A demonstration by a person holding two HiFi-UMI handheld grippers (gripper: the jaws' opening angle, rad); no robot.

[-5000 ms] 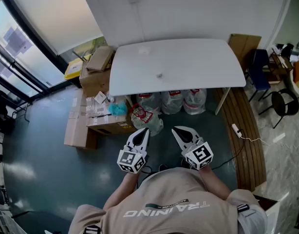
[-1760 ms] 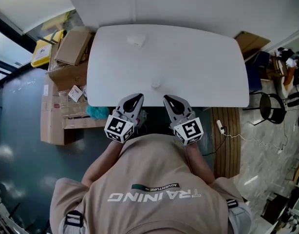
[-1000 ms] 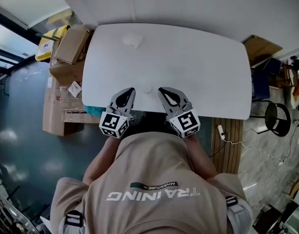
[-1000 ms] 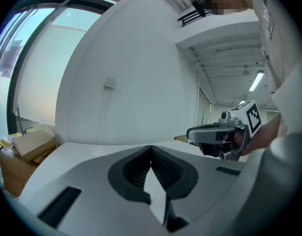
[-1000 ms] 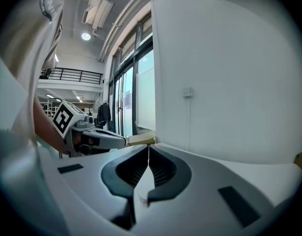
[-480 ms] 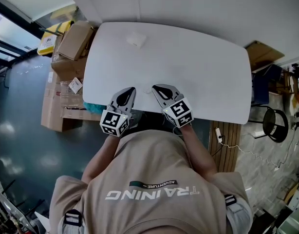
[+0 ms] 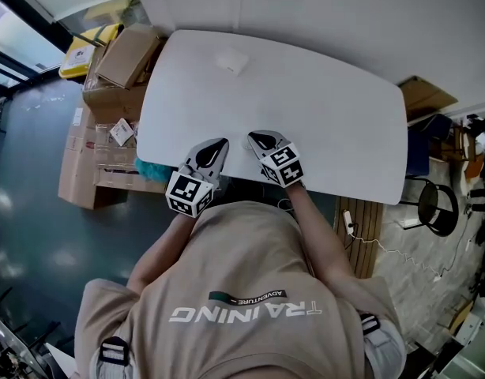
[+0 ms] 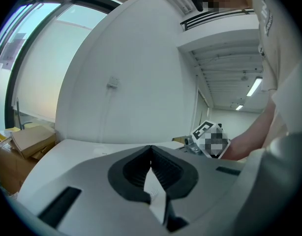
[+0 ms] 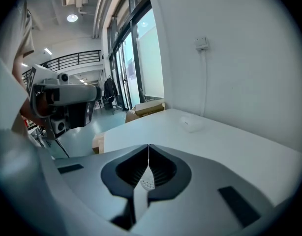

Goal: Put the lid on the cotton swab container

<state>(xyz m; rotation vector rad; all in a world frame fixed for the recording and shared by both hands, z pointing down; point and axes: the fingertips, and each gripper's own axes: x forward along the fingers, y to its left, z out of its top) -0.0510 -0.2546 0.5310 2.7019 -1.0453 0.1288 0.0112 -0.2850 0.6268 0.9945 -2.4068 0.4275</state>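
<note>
Left of the surface [image 7: 329, 109], cardboard boxes [image 7: 120, 54] on the floor. Not relevant.

Left gripper [image 7: 219, 144]: jaws pressed together with nothing between them, over the near edge of the surface.

Only candidate task thing I can see is a small pale item [image 7: 232, 60] lying at the far side of the surface, near the wall. Could be lid or container, too small to tell. Can't make out a second piece in any view.

Right gripper [image 7: 254, 138]: jaws also closed tip to tip and empty. It sits just right of the left one, slightly further onto the surface. Chair [image 7: 436, 208] off to the right.

My read: task not started, this is the reach-in. To do it well:
- Spread the jaws before arriving, not at the item.
- Come in low and level.
- Take it by the side wall or rim with a light squeeze. It looks like thin plastic, so likely to skid on the smooth top or flex.
- Steady the base with one gripper while the other seats the top squarely. Any tilt will probably jam it.

Geometry: the item is well apart from both pairs of jaws, ahead of them across the surface. In the head view it's roughly in line with the gap between the grippers. In the right gripper view it sits ahead and right of the jaw tips, on bare surface.
</note>
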